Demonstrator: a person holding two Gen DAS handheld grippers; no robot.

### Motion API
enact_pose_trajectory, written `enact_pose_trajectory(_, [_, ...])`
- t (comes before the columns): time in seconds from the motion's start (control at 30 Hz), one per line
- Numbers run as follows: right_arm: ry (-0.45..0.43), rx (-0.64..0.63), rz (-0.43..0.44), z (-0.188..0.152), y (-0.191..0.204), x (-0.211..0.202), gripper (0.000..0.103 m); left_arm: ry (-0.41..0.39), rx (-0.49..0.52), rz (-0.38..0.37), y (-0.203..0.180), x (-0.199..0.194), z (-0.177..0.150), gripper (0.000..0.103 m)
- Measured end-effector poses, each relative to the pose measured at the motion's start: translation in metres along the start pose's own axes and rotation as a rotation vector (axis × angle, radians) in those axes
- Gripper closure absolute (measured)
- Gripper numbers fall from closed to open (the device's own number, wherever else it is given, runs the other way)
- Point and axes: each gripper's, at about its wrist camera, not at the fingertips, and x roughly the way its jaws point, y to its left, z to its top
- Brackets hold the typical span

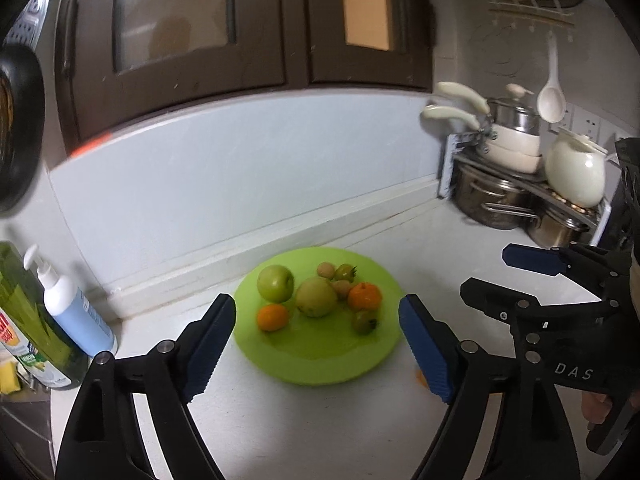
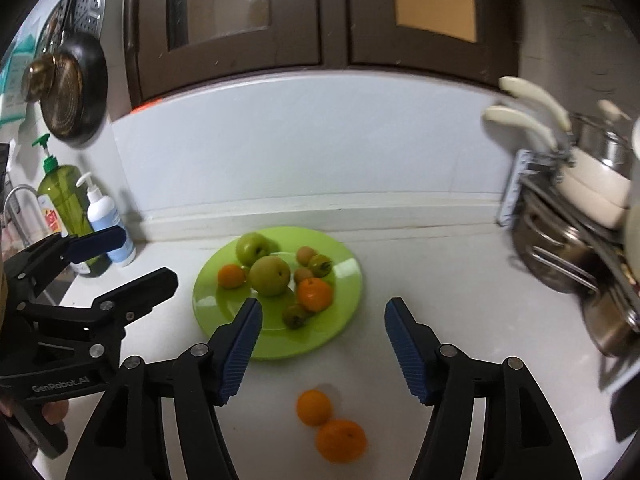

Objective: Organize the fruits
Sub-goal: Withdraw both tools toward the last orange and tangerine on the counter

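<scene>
Nearest the right claw (image 2: 322, 348), two oranges (image 2: 330, 424) lie loose on the white worktop (image 2: 460, 300), touching each other and well short of the green plate (image 2: 276, 344). That claw hangs above them with its jaws apart and nothing between the pads. Being round and in contact, the pair is the likeliest source of trouble: a pad closing on one could nudge its neighbour and send it rolling toward the worktop's near edge.

The left claw (image 1: 316, 344) is likewise open and empty, held over the near rim of the plate. The two claws sit close side by side, so a reach by one across the other risks a knock.

Farther on, the plate already carries a green apple (image 1: 275, 282), a larger pale green fruit (image 1: 316, 296), two oranges and several small fruits, bunched toward its far half. Dropping another fruit among them could jostle the pile and push a small one off the shallow rim. Beyond stand pump bottles (image 2: 106, 220) and stacked pots (image 1: 496, 196), clear of the work.
</scene>
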Motion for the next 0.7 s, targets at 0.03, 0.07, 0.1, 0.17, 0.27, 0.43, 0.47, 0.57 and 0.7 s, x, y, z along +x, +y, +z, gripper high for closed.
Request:
enact_pose_trajectory(0.03, [-0.002, 0.005, -0.003, -0.002, -0.002, -0.004, 0.039, -0.007, 0.012, -0.005, -0.004, -0.003, 0.000, 0.018])
enact_pose_trajectory(0.07, [-0.005, 0.012, -0.007, -0.003, -0.004, -0.010, 0.039, -0.014, 0.023, -0.007, -0.008, -0.005, 0.001, 0.017])
enact_pose_trajectory(0.1, [-0.005, 0.018, -0.010, -0.005, -0.006, -0.014, 0.039, -0.019, 0.035, -0.010, -0.011, -0.007, 0.001, 0.016])
enact_pose_trajectory(0.17, [-0.004, 0.030, -0.019, -0.010, -0.011, -0.022, 0.039, -0.029, 0.061, -0.020, -0.019, -0.011, 0.000, 0.015])
enact_pose_trajectory(0.27, [0.002, 0.047, -0.042, -0.018, -0.016, -0.029, 0.039, -0.032, 0.103, -0.037, -0.031, -0.012, -0.002, 0.015])
enact_pose_trajectory(0.43, [0.045, 0.063, -0.050, -0.035, -0.022, -0.031, 0.039, -0.010, 0.159, -0.079, -0.046, -0.006, -0.011, 0.015])
enact_pose_trajectory(0.47, [0.055, 0.064, -0.051, -0.040, -0.023, -0.030, 0.039, -0.002, 0.172, -0.091, -0.049, -0.003, -0.013, 0.015])
enact_pose_trajectory(0.57, [0.088, 0.075, -0.053, -0.052, -0.025, -0.028, 0.039, 0.019, 0.195, -0.106, -0.054, 0.003, -0.019, 0.016])
enact_pose_trajectory(0.7, [0.133, 0.090, -0.041, -0.064, -0.027, -0.021, 0.039, 0.035, 0.247, -0.135, -0.060, 0.010, -0.029, 0.016])
